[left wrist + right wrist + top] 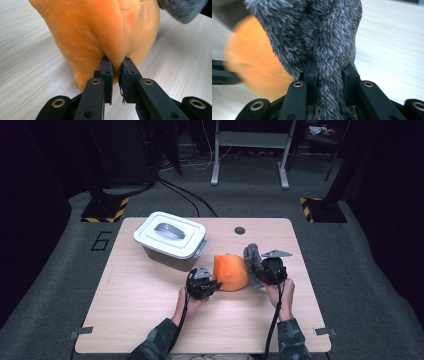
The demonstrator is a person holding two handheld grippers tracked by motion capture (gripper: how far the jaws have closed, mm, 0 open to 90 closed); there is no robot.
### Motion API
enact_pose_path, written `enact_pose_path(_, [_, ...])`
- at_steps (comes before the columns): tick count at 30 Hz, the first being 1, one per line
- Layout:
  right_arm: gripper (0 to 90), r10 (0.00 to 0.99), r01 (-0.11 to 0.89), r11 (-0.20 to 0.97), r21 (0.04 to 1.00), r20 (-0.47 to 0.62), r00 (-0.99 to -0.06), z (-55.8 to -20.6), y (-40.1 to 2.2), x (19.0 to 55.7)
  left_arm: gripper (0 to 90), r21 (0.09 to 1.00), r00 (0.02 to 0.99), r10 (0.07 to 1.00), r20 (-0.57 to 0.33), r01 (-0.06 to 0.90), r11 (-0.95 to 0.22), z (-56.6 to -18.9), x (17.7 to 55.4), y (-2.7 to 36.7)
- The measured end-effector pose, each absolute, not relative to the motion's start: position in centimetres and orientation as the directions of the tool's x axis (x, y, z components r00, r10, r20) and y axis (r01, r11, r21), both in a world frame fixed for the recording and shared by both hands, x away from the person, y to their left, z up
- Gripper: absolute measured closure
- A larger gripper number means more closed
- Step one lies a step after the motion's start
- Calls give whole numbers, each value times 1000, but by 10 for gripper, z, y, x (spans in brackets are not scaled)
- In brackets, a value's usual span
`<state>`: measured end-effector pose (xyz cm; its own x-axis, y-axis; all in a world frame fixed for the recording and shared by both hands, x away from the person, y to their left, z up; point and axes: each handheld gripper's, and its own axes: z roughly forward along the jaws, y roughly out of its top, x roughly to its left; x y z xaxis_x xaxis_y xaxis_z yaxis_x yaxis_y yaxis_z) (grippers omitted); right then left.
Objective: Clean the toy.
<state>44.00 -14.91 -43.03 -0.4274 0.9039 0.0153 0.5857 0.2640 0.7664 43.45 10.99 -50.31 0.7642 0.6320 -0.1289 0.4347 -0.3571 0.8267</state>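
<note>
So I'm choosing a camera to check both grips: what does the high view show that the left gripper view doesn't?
High view alone: the lidded white bin, the right gripper clamped on the grey fluffy cloth, both forearms, the table's edges.

Left gripper view alone: its pads pinching a fold of the orange plush.

Both: the orange plush, a bit of grey cloth, the left gripper, the wooden tabletop.

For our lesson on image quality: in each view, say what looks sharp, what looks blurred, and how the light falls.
High view: the wooden table is evenly lit, the room around it dark. Left gripper view: the orange plush and the left gripper pinching it are sharp, with only soft shadow beneath. Right gripper view: the grey fluffy fabric in the right gripper is crisp, while the orange plush behind is blurred.
</note>
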Motion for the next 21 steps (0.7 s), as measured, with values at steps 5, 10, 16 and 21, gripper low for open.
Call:
enact_pose_path(5, [707, 878, 620, 310, 721, 33, -477, -440, -131, 449, 791, 825, 763, 632, -135, 440, -355, -503, 434, 110])
enact_pose_path(10, [707, 886, 627, 296, 721, 37, -461, -442, -135, 452, 670, 843, 768, 631, -111, 409, -350, -501, 432, 111])
enact_pose_path(16, [707, 889, 633, 285, 719, 48, -455, -442, -136, 455, 540, 841, 762, 647, -25, 365, -398, -503, 426, 107])
enact_pose_path(21, [706, 888, 631, 286, 721, 47, -456, -443, -137, 457, 526, 836, 724, 688, 49, 348, -425, -506, 422, 102])
